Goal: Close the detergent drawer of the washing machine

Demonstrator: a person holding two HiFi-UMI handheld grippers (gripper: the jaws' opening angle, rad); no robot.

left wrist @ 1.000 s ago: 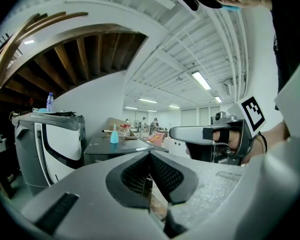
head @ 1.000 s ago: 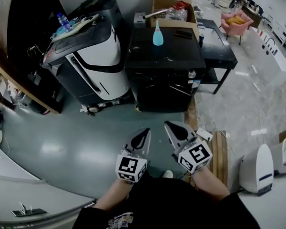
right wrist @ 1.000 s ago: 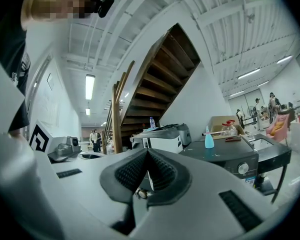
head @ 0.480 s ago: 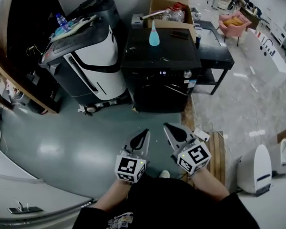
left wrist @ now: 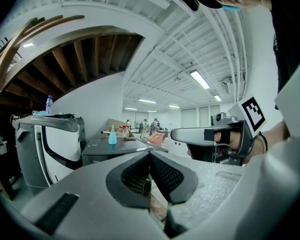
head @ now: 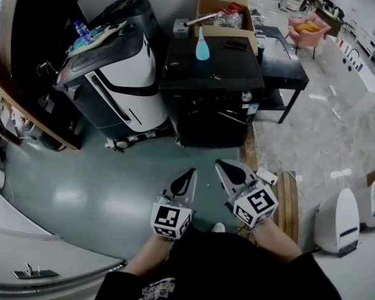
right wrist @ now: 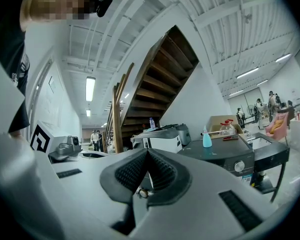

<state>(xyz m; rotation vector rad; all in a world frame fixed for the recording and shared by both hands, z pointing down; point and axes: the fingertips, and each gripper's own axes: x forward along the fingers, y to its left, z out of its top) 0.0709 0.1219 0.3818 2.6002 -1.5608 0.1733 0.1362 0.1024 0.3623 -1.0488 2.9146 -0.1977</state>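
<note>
The black washing machine stands across the floor ahead of me, its top carrying a light-blue bottle. Its control strip with a round knob faces me; no drawer juts out from the front that I can make out at this distance. My left gripper and right gripper hang side by side low in the head view, well short of the machine. Both are shut with nothing between the jaws, as seen at the left gripper's tips and the right gripper's tips.
A white and black appliance stands left of the machine, beneath a wooden staircase. A cardboard box sits behind it and a black table to its right. A wooden pallet and white units lie at my right.
Both grippers stay in about the same place and stay shut. Small lights that showed on the machine's front half a second ago are not seen now.
</note>
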